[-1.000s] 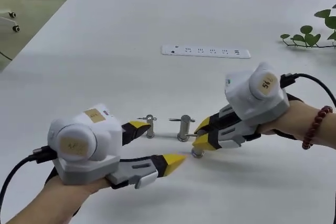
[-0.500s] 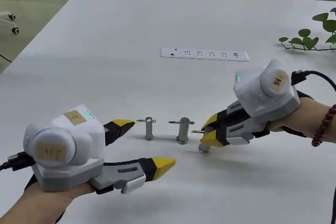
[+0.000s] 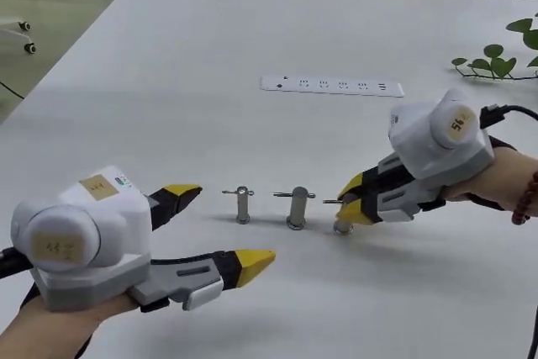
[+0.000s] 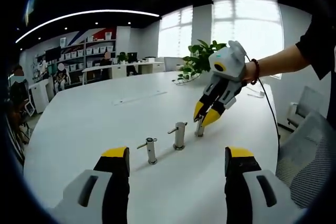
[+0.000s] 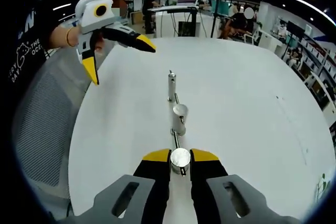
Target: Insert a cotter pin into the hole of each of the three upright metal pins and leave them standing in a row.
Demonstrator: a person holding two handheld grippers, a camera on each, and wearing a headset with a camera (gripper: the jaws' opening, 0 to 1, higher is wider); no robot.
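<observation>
Plainly, the middle pin (image 3: pixel 297 208) stood upright on the white table (image 3: pixel 252 31) with a cotter pin (image 3: pixel 286 194) through its top; the end pin (image 3: pixel 243 205) just beside it stood likewise. The right gripper (image 3: pixel 351 201) was clamped narrowly on the third pin (image 5: pixel 180 160), just beside the middle pin on its other side; the left gripper (image 3: pixel 225 224) was spread wide near the middle pin, holding nothing; a power strip (image 3: pixel 332 85) lay well beyond it.
</observation>
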